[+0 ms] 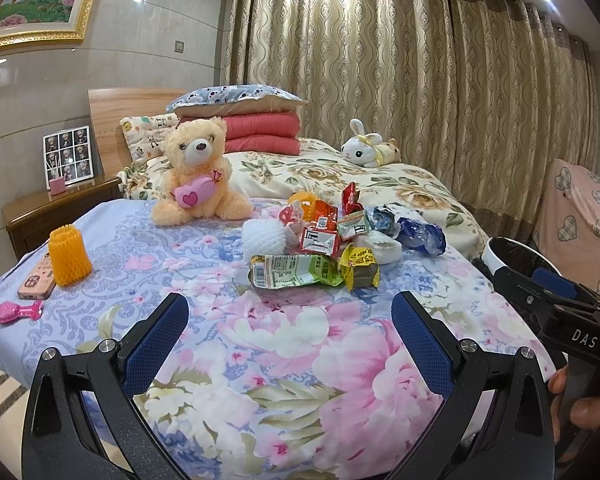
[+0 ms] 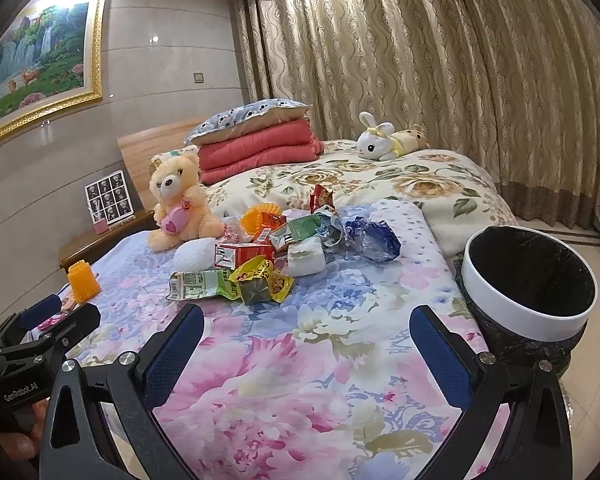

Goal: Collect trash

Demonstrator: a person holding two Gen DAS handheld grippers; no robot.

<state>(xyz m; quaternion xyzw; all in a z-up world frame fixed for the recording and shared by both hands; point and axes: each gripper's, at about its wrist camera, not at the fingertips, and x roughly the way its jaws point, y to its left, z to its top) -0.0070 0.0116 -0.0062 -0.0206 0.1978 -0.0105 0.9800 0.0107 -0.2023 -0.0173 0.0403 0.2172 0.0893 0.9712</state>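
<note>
Both my grippers, left (image 1: 290,320) and right (image 2: 306,334), gape wide, holding nothing; the green wrapper (image 2: 202,285) lies crosswise ahead, nearer the right, bin (image 2: 530,322) beside it.

A heap of wrappers (image 1: 332,240) lies on the bed (image 1: 260,340), near its middle. Behind and to the left of the heap sits a teddy bear (image 1: 198,172). Far left on the bed stands a foam sleeve (image 1: 69,256), with a phone (image 1: 36,282) just beside it. A toy rabbit (image 1: 366,145) lies further back, right of the folded quilt (image 1: 260,134). A bin (image 2: 530,284) stands on the floor beside the bed's right edge. A nightstand (image 1: 56,208) stands left of the bed.
</note>
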